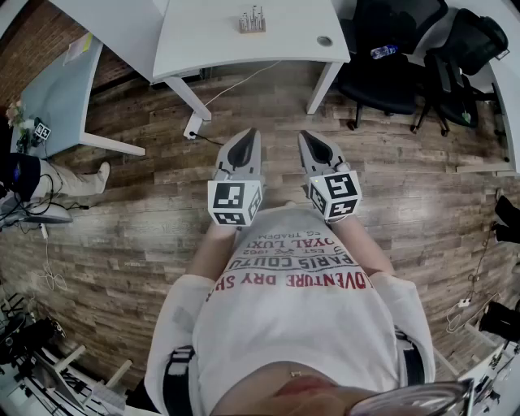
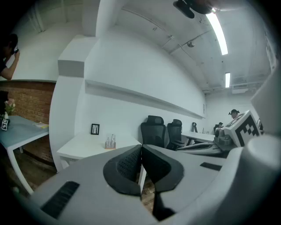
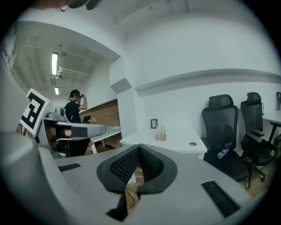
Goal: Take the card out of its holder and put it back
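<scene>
Left gripper (image 2: 141,151), right gripper (image 3: 138,151) closed, distant holder (image 1: 253,22), card perhaps inside

open floor (image 1: 276,101) ahead, white table (image 1: 211,41) beyond
</scene>
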The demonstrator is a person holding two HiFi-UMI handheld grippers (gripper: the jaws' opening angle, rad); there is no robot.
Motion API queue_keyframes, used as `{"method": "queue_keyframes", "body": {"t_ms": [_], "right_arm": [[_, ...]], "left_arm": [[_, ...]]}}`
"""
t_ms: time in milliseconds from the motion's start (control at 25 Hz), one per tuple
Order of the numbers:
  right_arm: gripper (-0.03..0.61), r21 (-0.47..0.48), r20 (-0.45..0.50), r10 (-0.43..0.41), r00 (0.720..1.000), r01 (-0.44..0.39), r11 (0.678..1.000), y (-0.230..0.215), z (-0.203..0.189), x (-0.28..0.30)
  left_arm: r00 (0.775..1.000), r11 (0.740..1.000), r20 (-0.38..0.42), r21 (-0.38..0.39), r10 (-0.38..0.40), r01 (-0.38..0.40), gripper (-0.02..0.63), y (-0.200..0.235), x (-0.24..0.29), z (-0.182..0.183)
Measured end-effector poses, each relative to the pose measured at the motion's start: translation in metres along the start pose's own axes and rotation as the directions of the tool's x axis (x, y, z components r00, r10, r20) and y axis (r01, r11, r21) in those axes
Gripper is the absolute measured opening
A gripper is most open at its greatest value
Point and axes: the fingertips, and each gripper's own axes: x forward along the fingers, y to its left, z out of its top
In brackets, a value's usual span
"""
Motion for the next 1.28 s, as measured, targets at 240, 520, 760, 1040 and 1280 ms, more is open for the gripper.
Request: {"method": "queue_keyframes", "body": {"t_ms": [240, 520, 760, 1040, 1280], "right_arm": [[0.025, 0.002, -0.002, 0.004, 1.000, -0.004, 1.000, -0.006, -0.001, -0.001], [0.025, 0.010, -0.004, 0.018, 1.000, -0.018, 1.000, -0.015, -0.004, -0.003], [0.026, 0.026, -0.014, 0.030, 0.999, -0.030, 0.999, -0.028, -0.013, -0.004], [0.026, 0.048, -0.037, 0.035, 0.999, -0.033, 0.998, -0.055, -0.024, -0.006], [0.026, 0.081, -0.058, 0.031, 0.998, -0.026, 0.996, -0.078, -0.028, 0.011]], "left_arm": [[1.000, 1.000, -0.006, -0.002, 0.002, -0.002, 0.025, -0.004, 0.005, -0.002], [1.000, 1.000, -0.015, -0.006, 0.009, -0.009, 0.025, -0.009, 0.012, -0.004], [0.999, 1.000, -0.039, -0.013, 0.020, -0.021, 0.025, -0.017, 0.022, -0.015], [0.998, 0.997, -0.054, -0.054, 0.044, -0.047, 0.025, -0.022, 0.041, -0.025], [0.996, 0.995, -0.066, -0.064, 0.067, -0.071, 0.025, -0.010, 0.063, -0.029]]}}
